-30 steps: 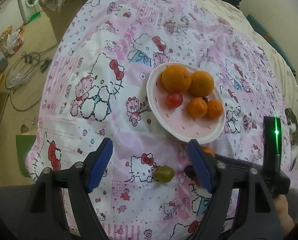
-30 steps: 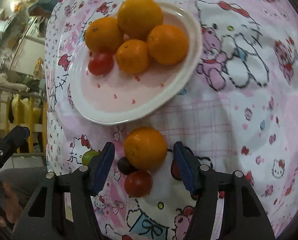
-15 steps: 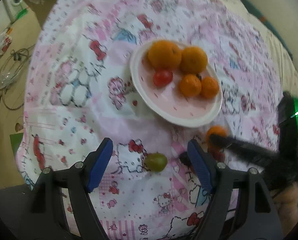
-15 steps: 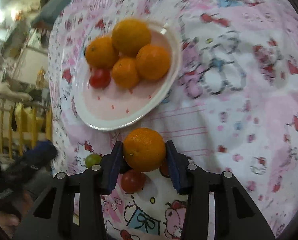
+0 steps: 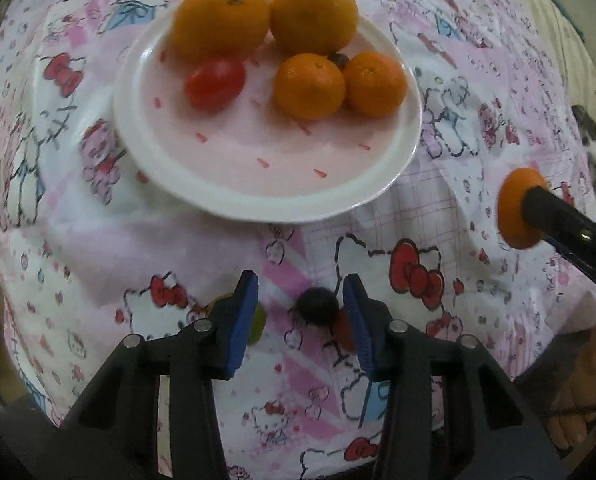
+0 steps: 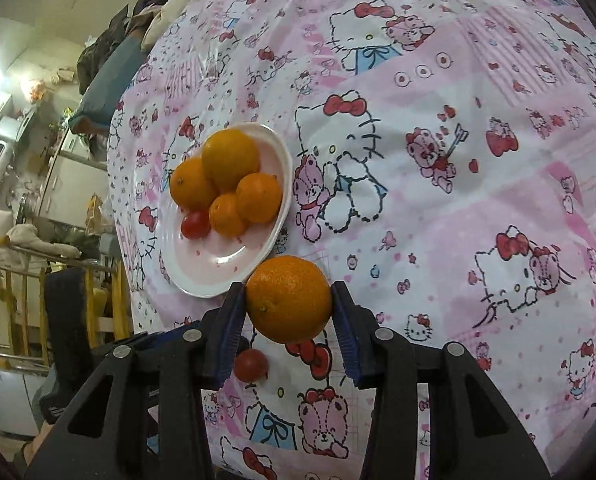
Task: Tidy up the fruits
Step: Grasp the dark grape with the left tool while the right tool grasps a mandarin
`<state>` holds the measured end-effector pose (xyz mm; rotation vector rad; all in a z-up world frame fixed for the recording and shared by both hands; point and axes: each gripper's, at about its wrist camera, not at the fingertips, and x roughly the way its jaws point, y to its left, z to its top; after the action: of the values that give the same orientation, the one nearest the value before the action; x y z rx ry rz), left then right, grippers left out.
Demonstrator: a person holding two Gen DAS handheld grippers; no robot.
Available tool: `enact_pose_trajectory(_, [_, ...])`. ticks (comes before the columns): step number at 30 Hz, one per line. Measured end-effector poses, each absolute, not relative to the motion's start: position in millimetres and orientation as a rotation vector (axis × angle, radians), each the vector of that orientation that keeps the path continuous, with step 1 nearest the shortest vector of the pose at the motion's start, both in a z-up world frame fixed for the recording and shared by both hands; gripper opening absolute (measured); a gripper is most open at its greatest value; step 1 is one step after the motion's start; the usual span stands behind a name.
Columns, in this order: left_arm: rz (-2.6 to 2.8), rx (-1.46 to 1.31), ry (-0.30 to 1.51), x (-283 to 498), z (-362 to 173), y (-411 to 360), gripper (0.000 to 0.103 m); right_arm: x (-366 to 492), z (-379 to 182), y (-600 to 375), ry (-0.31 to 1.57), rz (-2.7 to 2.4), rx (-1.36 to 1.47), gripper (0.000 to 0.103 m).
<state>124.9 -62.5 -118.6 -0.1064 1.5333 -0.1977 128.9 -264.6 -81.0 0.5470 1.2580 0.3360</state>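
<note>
A white plate on the pink cartoon bedspread holds several oranges and a red tomato. My left gripper points down at the cloth, its jaws closing. A small dark fruit lies between them near the right pad, and the left pad stands apart from it. A green fruit and a red tomato peek out behind the fingers. My right gripper is shut on an orange, held above the cloth beside the plate. Below it lies a red tomato.
The bedspread stretches wide to the right of the plate. A cat lies at the right edge. A hand holds the right gripper. Wooden rails and room clutter sit off the bed's left side.
My left gripper dropped toward the cloth, shifted from the green fruit to the dark one, and narrowed its jaws. My right gripper shut on the orange and lifted it off the cloth.
</note>
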Motion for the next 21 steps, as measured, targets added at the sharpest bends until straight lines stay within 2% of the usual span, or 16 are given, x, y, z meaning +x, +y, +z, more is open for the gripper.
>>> enact_pose_trajectory(11, [-0.211, 0.013, 1.559, 130.3, -126.9, -89.6, 0.040, 131.2, -67.4, -266.9, 1.221, 0.363, 0.575, 0.045])
enact_pose_trajectory(14, [-0.209, 0.070, 1.577, 132.6, -133.0, -94.6, 0.036, 130.7, -66.7, -267.1, 1.219, 0.365, 0.580, 0.045])
enact_pose_trajectory(16, [-0.230, 0.094, 1.596, 132.2, -131.9, -98.7, 0.027, 130.2, -65.8, -268.2, 1.216, 0.365, 0.582, 0.045])
enact_pose_trajectory(21, [-0.237, 0.122, 1.631, 129.2, -132.4, -104.5, 0.026, 130.3, -62.3, -269.0, 1.208, 0.373, 0.587, 0.045])
